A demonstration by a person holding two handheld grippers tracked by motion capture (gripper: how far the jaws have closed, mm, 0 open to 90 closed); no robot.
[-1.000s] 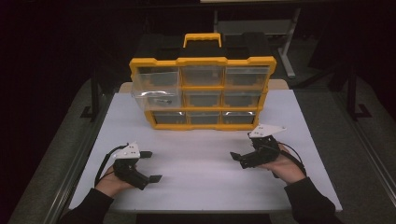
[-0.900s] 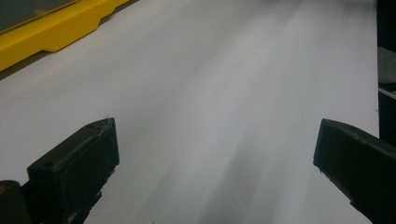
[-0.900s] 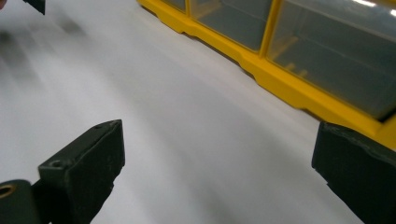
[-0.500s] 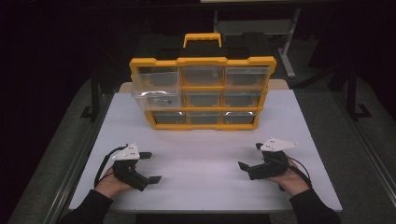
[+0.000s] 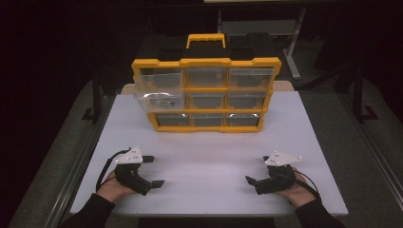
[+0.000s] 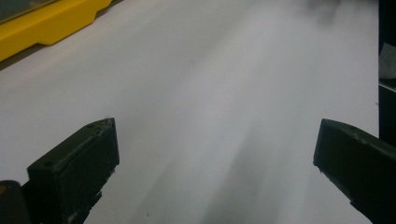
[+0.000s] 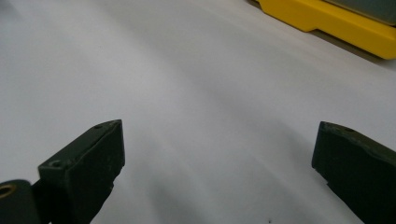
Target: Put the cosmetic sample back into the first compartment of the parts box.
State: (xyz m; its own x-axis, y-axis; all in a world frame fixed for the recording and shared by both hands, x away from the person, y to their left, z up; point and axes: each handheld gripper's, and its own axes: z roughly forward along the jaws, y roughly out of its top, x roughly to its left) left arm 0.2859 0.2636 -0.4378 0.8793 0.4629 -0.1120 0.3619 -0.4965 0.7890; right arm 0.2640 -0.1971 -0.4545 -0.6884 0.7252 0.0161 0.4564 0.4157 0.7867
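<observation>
Both the left gripper and right gripper rest wide apart-jawed near the desk's front edge. Bare white surface separates them from the yellow organizer behind.

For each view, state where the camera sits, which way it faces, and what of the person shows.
High view: above the person's side, facing forward and down on the white table; forearms, both hands, left gripper, right gripper.
Left gripper view: rides the left gripper, jaws apart, over the table.
Right gripper view: likewise, right gripper.
Shared: the yellow drawer organizer, its base in both gripper views.

Yellow drawer organizer stands upright, well ahead of my tongs; its upper-left clear drawer protrudes.
</observation>
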